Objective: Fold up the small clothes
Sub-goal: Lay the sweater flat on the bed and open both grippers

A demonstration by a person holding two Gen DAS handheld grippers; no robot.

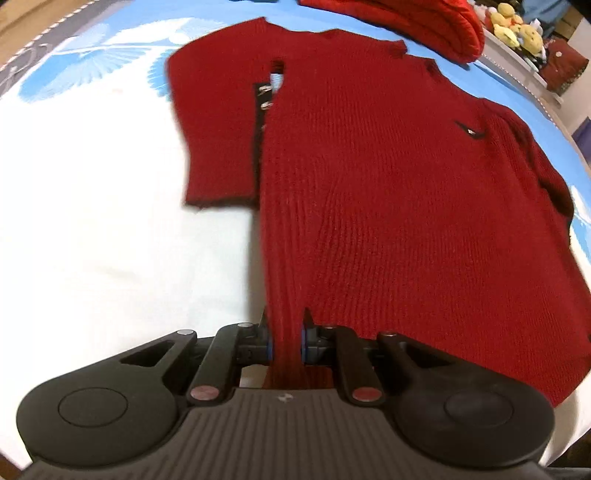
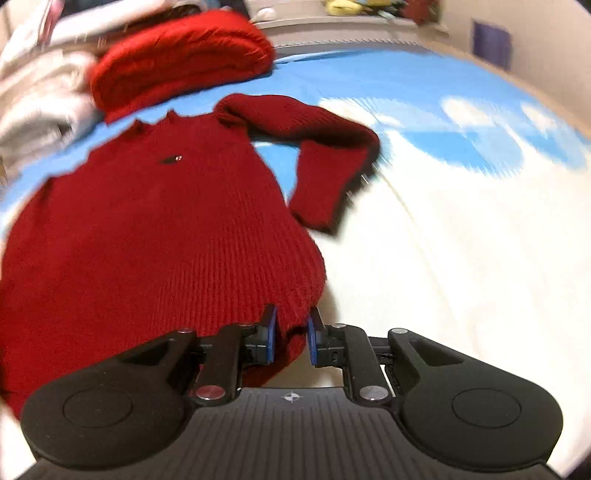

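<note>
A small dark red knit sweater [image 1: 369, 177] lies spread face up on the bed, neck away from me. It also shows in the right wrist view [image 2: 147, 229]. My left gripper [image 1: 286, 332] is shut on the sweater's bottom hem at its left corner. My right gripper [image 2: 290, 332] is shut on the bottom hem at its right corner. The left sleeve [image 1: 218, 140] lies beside the body. The right sleeve [image 2: 325, 166] is bent at the elbow and points back toward me.
The bed cover [image 1: 110, 240] is white with blue patterns. A folded brighter red knit [image 2: 177, 59] lies behind the sweater, with pale clothes [image 2: 33, 103] to its left. Plush toys [image 1: 517, 26] sit on a shelf past the bed.
</note>
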